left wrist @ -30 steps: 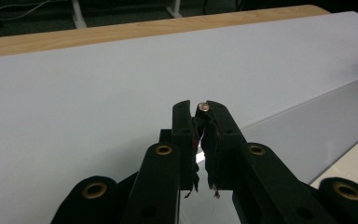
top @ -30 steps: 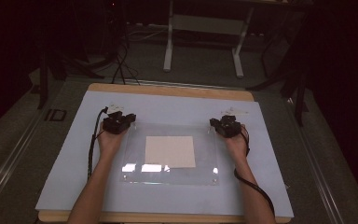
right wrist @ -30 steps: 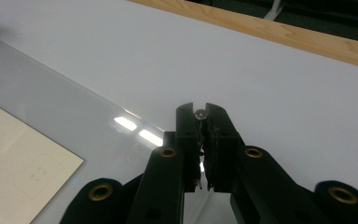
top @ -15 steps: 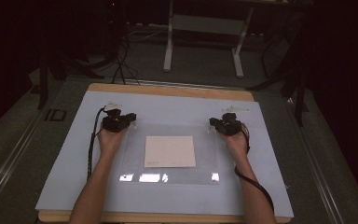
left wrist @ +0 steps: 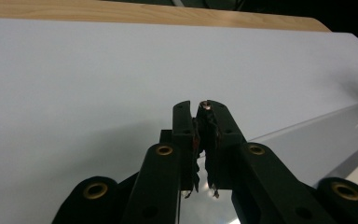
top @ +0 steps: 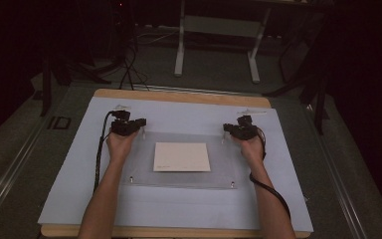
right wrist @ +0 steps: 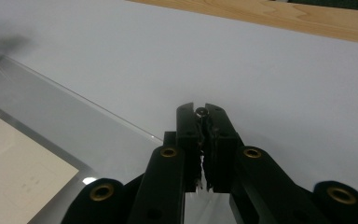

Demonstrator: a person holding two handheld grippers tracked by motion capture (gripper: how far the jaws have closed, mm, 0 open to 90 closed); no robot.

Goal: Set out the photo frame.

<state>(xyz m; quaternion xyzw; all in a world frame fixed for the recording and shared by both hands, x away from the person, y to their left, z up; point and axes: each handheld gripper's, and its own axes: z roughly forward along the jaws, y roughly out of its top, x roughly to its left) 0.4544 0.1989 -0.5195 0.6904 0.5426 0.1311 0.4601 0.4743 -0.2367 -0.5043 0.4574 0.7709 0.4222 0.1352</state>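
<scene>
Acrylic sheet, clear and flat, lies on the pale blue mat that covers the wooden table. A cream card sits under or on the sheet at its middle; which of the 2 cannot be told. Small screws mark the sheet's near corners.

The left gripper sits at the sheet's far left corner, held by the person's left hand. In the left gripper view its jaws are nearly together, pinching a small metal post at their tips, with the sheet's edge running off to one side.

The right gripper sits at the sheet's far right corner, held by the right hand. In the right gripper view its jaws are drawn close around a small round-headed screw, the sheet's edge and the card lying beside it.
</scene>
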